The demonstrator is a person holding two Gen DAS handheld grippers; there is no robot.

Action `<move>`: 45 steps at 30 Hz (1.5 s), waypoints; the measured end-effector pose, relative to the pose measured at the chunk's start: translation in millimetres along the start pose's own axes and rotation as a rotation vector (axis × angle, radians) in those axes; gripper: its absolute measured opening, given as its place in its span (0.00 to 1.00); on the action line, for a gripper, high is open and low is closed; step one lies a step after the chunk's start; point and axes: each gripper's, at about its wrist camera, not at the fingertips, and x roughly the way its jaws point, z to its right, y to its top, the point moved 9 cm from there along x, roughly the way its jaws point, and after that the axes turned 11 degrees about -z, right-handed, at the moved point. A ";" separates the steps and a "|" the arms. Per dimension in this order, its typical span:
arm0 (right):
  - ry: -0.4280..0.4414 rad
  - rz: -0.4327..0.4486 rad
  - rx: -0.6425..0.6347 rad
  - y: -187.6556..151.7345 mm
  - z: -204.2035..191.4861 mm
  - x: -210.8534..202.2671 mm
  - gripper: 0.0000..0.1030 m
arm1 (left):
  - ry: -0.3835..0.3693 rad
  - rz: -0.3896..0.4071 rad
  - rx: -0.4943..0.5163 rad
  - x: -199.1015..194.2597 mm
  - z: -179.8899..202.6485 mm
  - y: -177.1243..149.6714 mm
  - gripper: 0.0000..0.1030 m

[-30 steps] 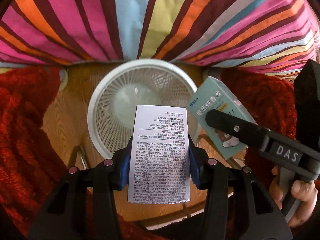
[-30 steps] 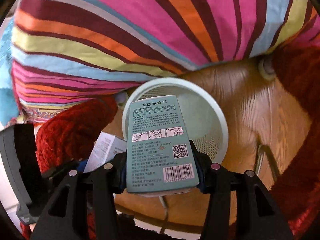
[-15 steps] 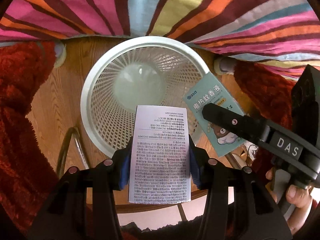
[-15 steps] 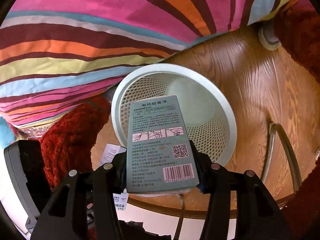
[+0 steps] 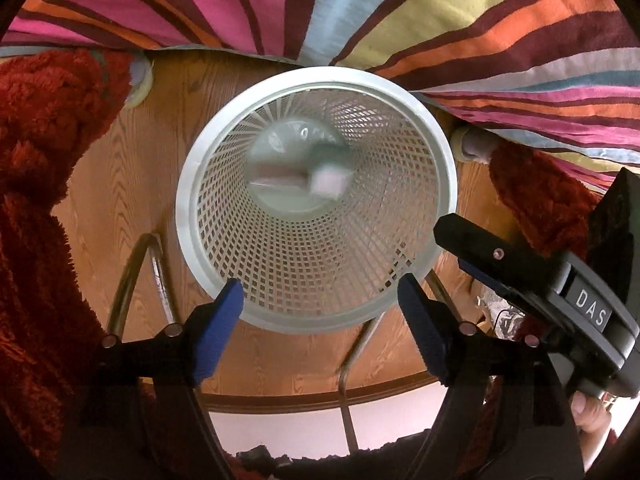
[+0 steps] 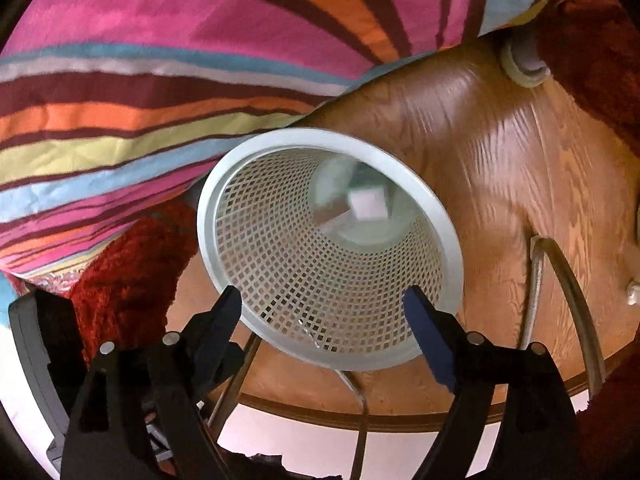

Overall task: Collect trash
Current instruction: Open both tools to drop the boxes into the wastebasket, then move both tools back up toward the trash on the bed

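Wooden floor [image 5: 120, 184] holds a white mesh basket [image 5: 440, 152] beside striped bedding [image 5: 480, 20]; both grippers' jaws are opening, empty.

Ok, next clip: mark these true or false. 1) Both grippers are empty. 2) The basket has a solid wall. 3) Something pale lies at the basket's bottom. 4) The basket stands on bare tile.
1) True: nothing sits between the jaws of the left gripper or the right gripper, and both are opening.
2) False: the white basket has a mesh wall.
3) True: blurred pale items lie there.
4) False: it stands on a wooden surface.
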 end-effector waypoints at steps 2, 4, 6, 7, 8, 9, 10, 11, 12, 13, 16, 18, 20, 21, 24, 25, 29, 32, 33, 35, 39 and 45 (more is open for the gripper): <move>0.001 0.005 0.006 0.2 0.9 -1.4 0.77 | 0.000 0.008 -0.001 -1.7 0.5 -0.1 0.75; -0.005 0.017 0.004 0.5 0.3 -4.3 0.77 | -0.001 0.017 0.000 -3.9 0.8 -0.5 0.75; -0.011 0.032 -0.006 -0.2 -1.3 -8.8 0.77 | -0.003 0.028 0.003 -6.2 1.1 -0.5 0.75; -0.013 0.039 -0.011 -0.3 -1.6 -11.2 0.77 | -0.003 0.036 0.005 -8.4 0.9 -0.9 0.75; -0.016 0.049 -0.018 -0.7 -2.6 -13.4 0.77 | -0.002 0.044 0.006 -10.5 0.6 -1.2 0.75; -0.018 0.059 -0.024 -1.9 -3.9 -16.6 0.77 | -0.002 0.057 0.007 -13.8 0.6 -2.0 0.75; -0.022 0.076 -0.033 -3.5 -5.3 -21.8 0.77 | -0.002 0.068 0.009 -16.6 0.8 -2.6 0.75; -0.023 0.090 -0.039 -4.6 -6.0 -26.5 0.77 | -0.003 0.085 0.013 -20.7 1.2 -3.5 0.75; -0.021 0.103 -0.047 -5.8 -6.7 -31.3 0.77 | -0.003 0.103 0.019 -25.2 1.4 -4.9 0.75; -0.015 0.122 -0.058 -8.3 -8.7 -38.3 0.77 | -0.001 0.117 0.023 -28.9 1.0 -5.3 0.75; -0.010 0.173 -0.080 -14.4 -10.6 -55.0 0.77 | 0.016 0.177 0.037 -43.4 2.2 -9.1 0.75; -0.002 0.203 -0.087 -16.5 -11.2 -65.4 0.77 | 0.027 0.223 0.046 -53.4 3.2 -12.0 0.75; -0.002 0.244 -0.107 -20.7 -11.6 -79.6 0.77 | 0.039 0.254 0.058 -62.4 3.7 -14.7 0.75; -0.004 0.264 -0.120 -22.7 -13.2 -86.2 0.77 | 0.048 0.279 0.068 -68.6 5.8 -17.0 0.75; -0.029 0.345 -0.187 -31.0 -21.4 -110.5 0.77 | 0.066 0.334 0.093 -84.3 7.9 -22.7 0.75; -0.047 0.392 -0.225 -34.7 -25.5 -123.4 0.77 | 0.081 0.363 0.106 -92.2 9.9 -24.9 0.75; -0.117 0.555 -0.337 -41.7 -42.6 -161.1 0.77 | 0.145 0.487 0.158 -123.7 20.2 -33.2 0.75; -0.154 0.701 -0.428 -45.8 -59.2 -191.8 0.77 | 0.218 0.623 0.186 -156.8 23.9 -39.1 0.75; -0.163 0.743 -0.460 -46.8 -64.9 -200.3 0.77 | 0.240 0.669 0.195 -168.0 25.9 -41.1 0.75; -0.173 0.811 -0.522 -49.4 -76.7 -216.0 0.83 | 0.253 0.761 0.219 -191.1 30.9 -44.8 0.75; -0.165 0.878 -0.579 -46.0 -90.5 -237.7 0.93 | 0.237 0.835 0.248 -215.4 38.8 -45.1 0.87; -0.163 0.949 -0.654 -43.7 -104.9 -265.8 0.93 | 0.229 0.908 0.257 -251.0 46.5 -36.3 0.87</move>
